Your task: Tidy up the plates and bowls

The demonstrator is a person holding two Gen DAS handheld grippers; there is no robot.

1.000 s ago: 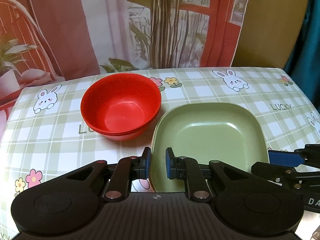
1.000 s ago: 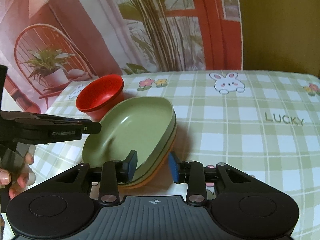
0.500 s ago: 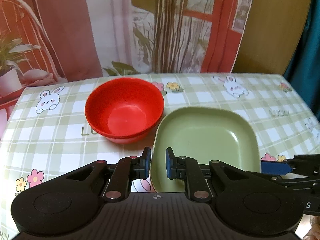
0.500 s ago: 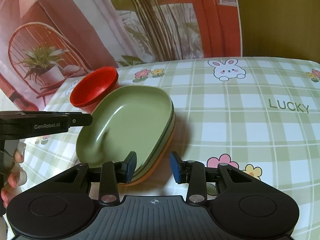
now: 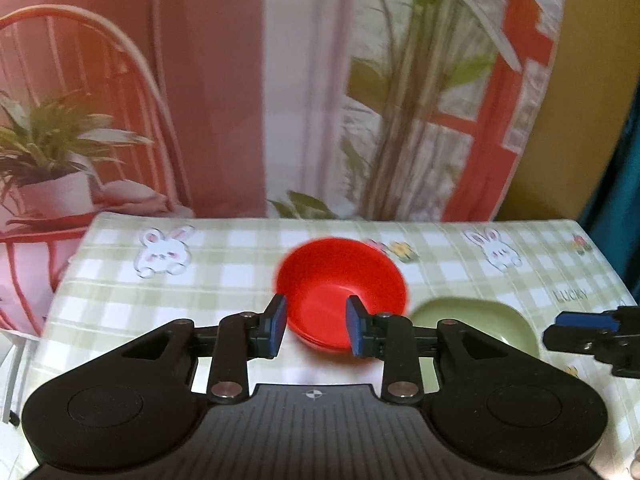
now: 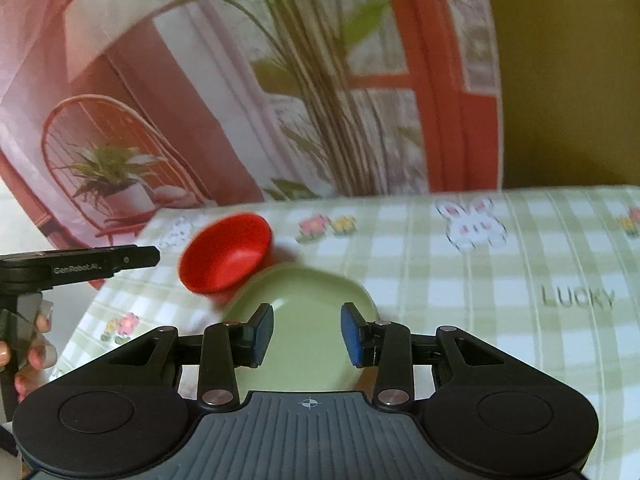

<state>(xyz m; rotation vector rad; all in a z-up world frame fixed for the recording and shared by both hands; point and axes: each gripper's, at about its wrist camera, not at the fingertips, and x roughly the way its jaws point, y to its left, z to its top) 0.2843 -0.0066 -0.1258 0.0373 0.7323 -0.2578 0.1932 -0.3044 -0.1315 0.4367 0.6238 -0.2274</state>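
A red bowl [image 5: 340, 292] stands on the checked tablecloth, blurred, with a green square plate [image 5: 472, 320] touching it on the right. My left gripper [image 5: 316, 328] hovers above and short of the bowl. Its jaws are opening and nothing is between the pads. In the right wrist view the green plate [image 6: 304, 320] lies beyond my right gripper [image 6: 306, 334], which is open and raised off it. The red bowl [image 6: 226, 256] sits behind the plate on the left. Each gripper shows in the other's view: the right gripper [image 5: 580, 328] and the left gripper [image 6: 80, 264], held by a hand [image 6: 24, 352].
The table [image 5: 200, 280] wears a green-and-white checked cloth [image 6: 520, 264] with bunnies, flowers and the word LUCKY. A printed backdrop [image 5: 200, 100] of a chair and plants hangs right behind its far edge. The table's left edge drops off near the left hand.
Both grippers have drawn back and up from the green plate. The left jaws went from nearly shut at the plate's rim to apart, and that view swung left onto the red bowl.
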